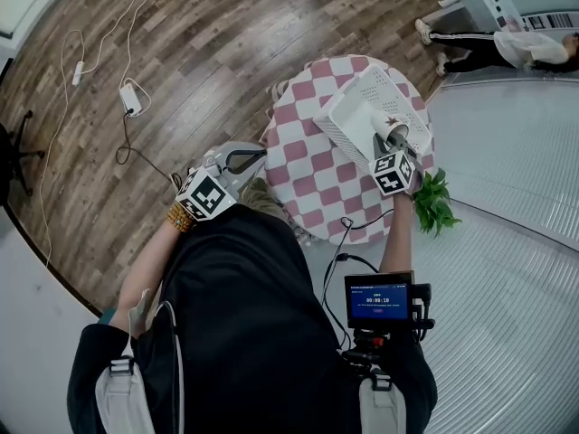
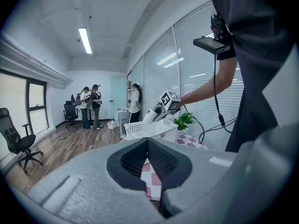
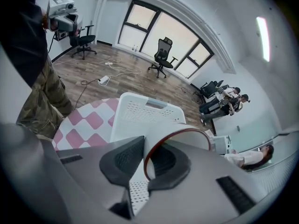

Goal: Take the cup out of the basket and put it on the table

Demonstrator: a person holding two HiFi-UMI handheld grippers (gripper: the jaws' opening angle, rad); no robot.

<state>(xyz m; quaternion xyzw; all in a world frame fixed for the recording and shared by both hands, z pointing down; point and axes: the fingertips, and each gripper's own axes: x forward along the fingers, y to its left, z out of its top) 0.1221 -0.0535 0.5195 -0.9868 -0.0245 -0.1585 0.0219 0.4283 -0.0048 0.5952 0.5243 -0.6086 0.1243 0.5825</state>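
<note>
Cup [image 3: 178,133], tipped sideways, is gripped by its rim in the right claw [image 3: 147,160] above the basket [image 3: 140,113]; bare desk [image 1: 303,165] lies lower left. Left claw [image 2: 148,164] closed, empty, farther.

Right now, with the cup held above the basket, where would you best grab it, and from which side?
By the rim: the cup turns its open mouth toward the right gripper, so come from that side, one jaw inside, one outside, pinching the thin wall.
</note>
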